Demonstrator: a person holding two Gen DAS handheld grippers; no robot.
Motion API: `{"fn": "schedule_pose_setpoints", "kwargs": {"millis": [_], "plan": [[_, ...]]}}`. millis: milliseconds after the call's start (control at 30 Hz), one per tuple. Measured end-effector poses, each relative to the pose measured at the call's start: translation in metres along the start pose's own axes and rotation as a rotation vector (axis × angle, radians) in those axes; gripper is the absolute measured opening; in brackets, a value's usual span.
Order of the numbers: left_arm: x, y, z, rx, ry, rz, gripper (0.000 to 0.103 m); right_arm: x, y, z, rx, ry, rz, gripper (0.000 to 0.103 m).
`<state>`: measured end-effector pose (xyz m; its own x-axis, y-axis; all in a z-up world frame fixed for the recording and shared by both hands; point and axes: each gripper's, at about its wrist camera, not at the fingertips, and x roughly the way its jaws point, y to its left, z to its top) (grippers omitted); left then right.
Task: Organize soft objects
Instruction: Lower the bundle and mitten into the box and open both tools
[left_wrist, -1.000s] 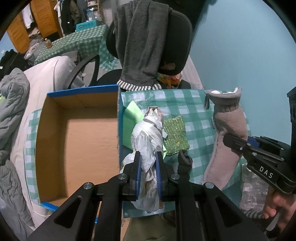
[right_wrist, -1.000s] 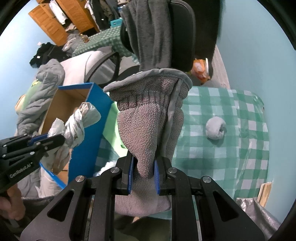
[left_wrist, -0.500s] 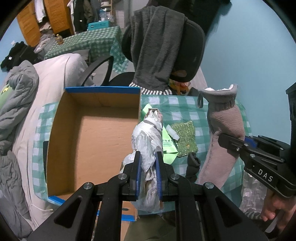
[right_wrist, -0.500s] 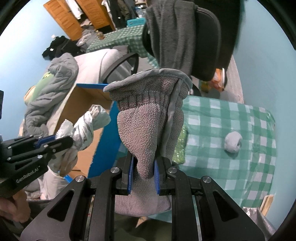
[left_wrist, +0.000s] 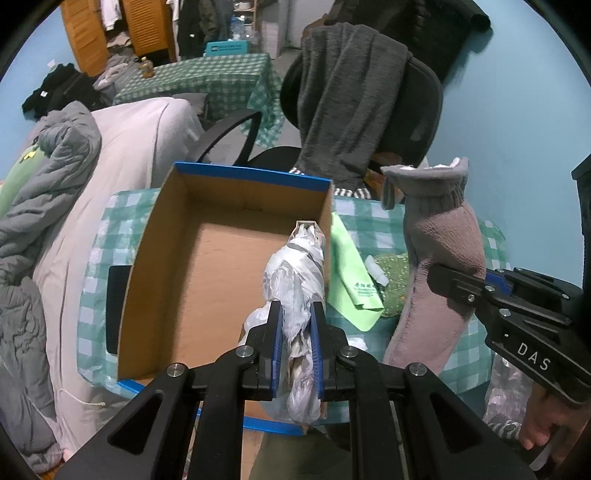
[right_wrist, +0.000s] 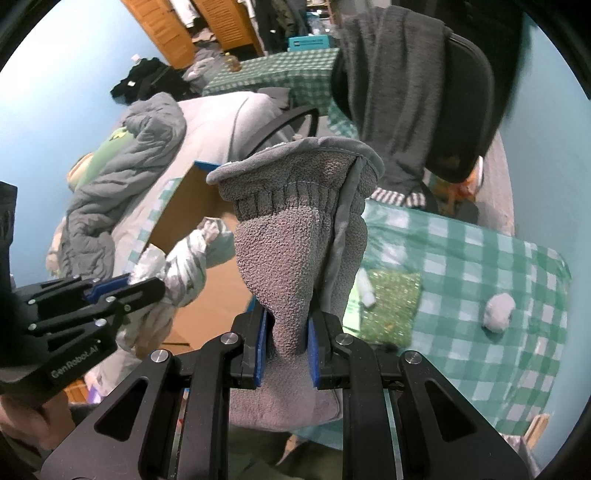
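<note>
Two grippers fill the lower part of both views, each pinching something soft. The left gripper (left_wrist: 297, 321) has its blue pads pressed against a twisted white plastic bundle (left_wrist: 299, 273), which sticks up between the fingers at the centre of the left wrist view and hangs over the right side of an open cardboard box (left_wrist: 207, 266) with blue outer walls. In the right wrist view the same bundle (right_wrist: 181, 266) shows at the left, held in front of the box (right_wrist: 192, 206).

The right gripper (right_wrist: 286, 332) is clamped on a grey fleece glove (right_wrist: 291, 236), cuff upward, filling the middle of that frame; in the left wrist view the glove (left_wrist: 439, 258) stands at the right, above the checked tablecloth (left_wrist: 476, 339). A hand (left_wrist: 543, 421) grips the handle at the lower right there.

Just past the box on the green checked cloth lie a light green packet (left_wrist: 351, 280) and a green speckled pouch (right_wrist: 391, 302), touching one another. Further right in the right wrist view a small pale ball (right_wrist: 498, 312) sits alone, well apart from them.

Behind the table stands a black chair (left_wrist: 413, 110) with a dark grey garment (left_wrist: 343, 107) draped over its back. To the left is a pale sofa (left_wrist: 140, 147) heaped with a grey quilted blanket (left_wrist: 48, 192), and at the top a second checked table (left_wrist: 207, 81) before wooden cupboards (left_wrist: 88, 33).
</note>
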<state>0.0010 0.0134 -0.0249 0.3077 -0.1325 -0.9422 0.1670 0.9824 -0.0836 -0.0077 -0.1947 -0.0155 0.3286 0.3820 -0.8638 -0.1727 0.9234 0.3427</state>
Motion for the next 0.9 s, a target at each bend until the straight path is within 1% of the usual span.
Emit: {"fn": "schedule_pose_setpoints", "kwargs": {"millis": [133,200,367,567,900], "plan": [[-0.002,0.013,0.0,-0.02,-0.005,0.014,0.013,0.006,0.016,0.007,-0.028,0.003,0.02,0.017],[-0.003,0.02,0.001,-0.03,-0.008,0.02,0.011,0.009,0.024,0.01,-0.04,0.006,0.031,0.017],[-0.003,0.036,0.001,-0.055,-0.01,0.035,0.011,0.022,0.041,0.018,-0.062,0.02,0.051,0.017],[0.009,0.057,0.001,-0.084,0.014,0.048,0.011,0.04,0.055,0.023,-0.072,0.045,0.068,0.017],[0.021,0.076,-0.001,-0.108,0.05,0.071,0.011,0.067,0.075,0.028,-0.068,0.096,0.088,0.017]]}}
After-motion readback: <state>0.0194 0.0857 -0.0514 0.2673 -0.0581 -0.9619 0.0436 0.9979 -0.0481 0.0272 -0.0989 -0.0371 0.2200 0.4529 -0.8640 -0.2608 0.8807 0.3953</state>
